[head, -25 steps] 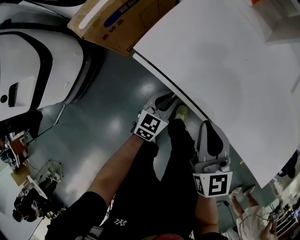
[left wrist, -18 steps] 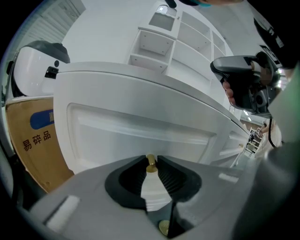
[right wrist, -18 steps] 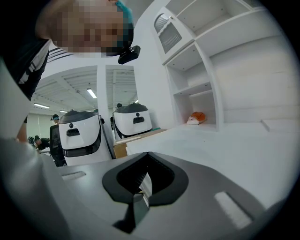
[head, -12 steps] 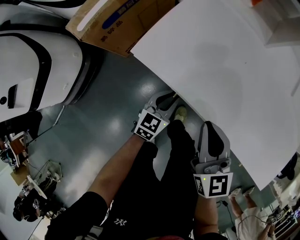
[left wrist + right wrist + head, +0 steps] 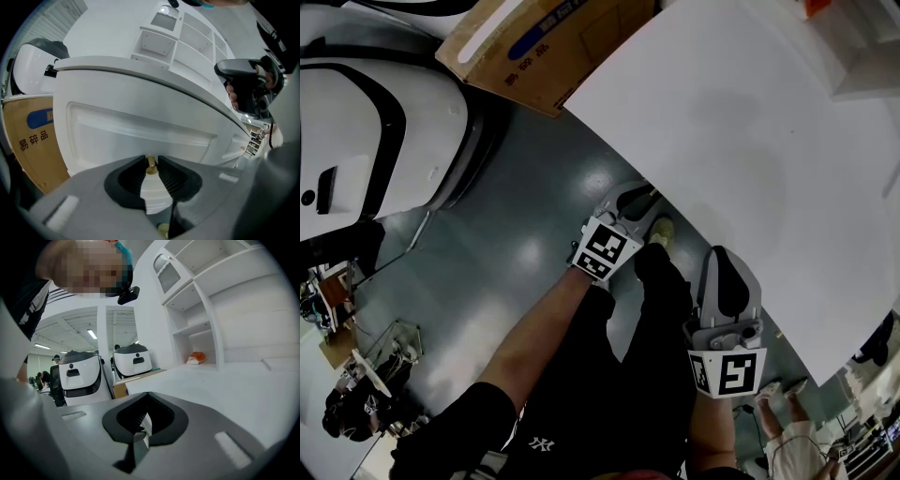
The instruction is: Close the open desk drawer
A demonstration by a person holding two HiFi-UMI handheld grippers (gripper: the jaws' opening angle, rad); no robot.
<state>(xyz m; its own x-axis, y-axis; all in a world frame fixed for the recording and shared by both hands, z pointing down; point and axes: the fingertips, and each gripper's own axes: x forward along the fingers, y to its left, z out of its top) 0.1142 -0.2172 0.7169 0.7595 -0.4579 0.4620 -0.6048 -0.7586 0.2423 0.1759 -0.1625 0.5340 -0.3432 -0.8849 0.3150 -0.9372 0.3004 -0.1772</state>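
The white drawer front [image 5: 140, 136] fills the left gripper view just under the desk top [image 5: 140, 79]. My left gripper [image 5: 151, 163] is shut and points straight at this panel from very close; I cannot tell whether it touches. From the head view, the left gripper [image 5: 636, 199] reaches in under the desk's near edge [image 5: 675, 211]. The drawer itself is hidden there beneath the desk top [image 5: 750, 141]. My right gripper [image 5: 721, 258] is shut with nothing in it. It hovers by the same edge further right, looking across the desk top [image 5: 211, 380].
A cardboard box [image 5: 544, 42] stands on the floor beside the desk's left end. White robot bodies [image 5: 375, 131] stand further left. White shelves [image 5: 201, 301] with an orange item [image 5: 196, 357] line the desk's far side. My legs and a shoe [image 5: 661, 228] are below the desk's edge.
The left gripper has crept a little toward the desk. The dark line and white strip that showed along the desk's near edge are gone from the head view. The right gripper barely moved.
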